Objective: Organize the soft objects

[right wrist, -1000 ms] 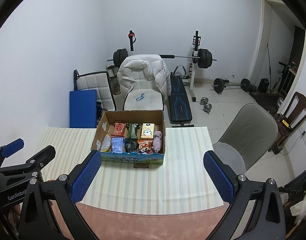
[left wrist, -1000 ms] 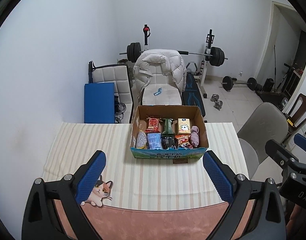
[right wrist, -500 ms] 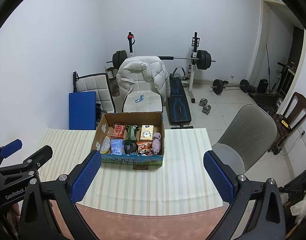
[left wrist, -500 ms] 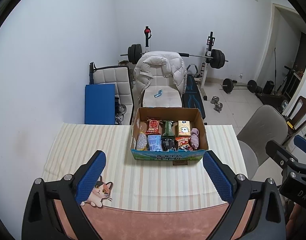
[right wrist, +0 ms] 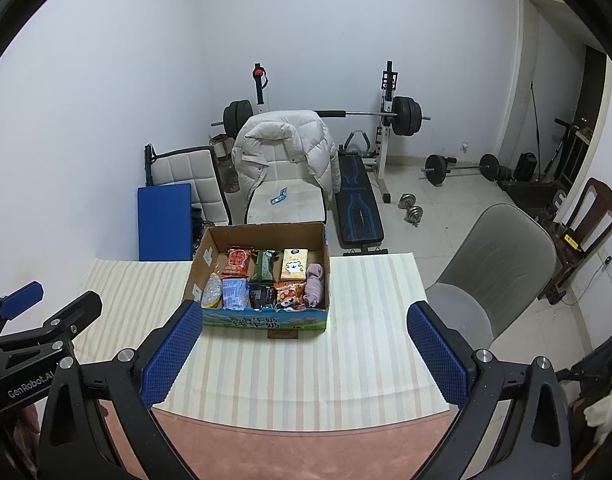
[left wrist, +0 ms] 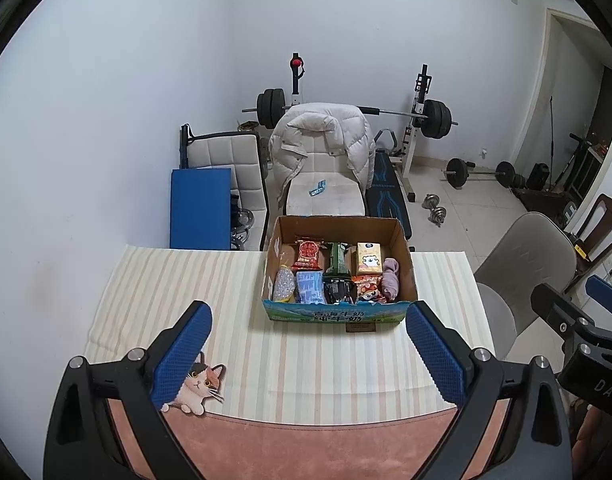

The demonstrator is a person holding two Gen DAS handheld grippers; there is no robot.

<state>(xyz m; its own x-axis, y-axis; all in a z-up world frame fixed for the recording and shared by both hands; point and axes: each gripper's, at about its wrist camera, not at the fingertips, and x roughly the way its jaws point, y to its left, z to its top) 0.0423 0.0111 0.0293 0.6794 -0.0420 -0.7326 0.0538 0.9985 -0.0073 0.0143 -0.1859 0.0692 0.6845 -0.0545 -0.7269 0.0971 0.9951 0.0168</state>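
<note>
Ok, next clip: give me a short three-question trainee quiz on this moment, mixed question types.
1. True or false: the left gripper is shut on a packet from the cardboard box.
2. Multiple choice: where does the pinkish cloth lie? A) on the striped tablecloth in front of the box; B) inside the box at its right end; C) between the right gripper's fingers.
3. Short answer: what small soft item lies outside the box near the table's front left edge?

Key
1. False; both it and the right gripper are open and empty.
2. B.
3. A cat plush, partly hidden behind the left gripper's finger.
</note>
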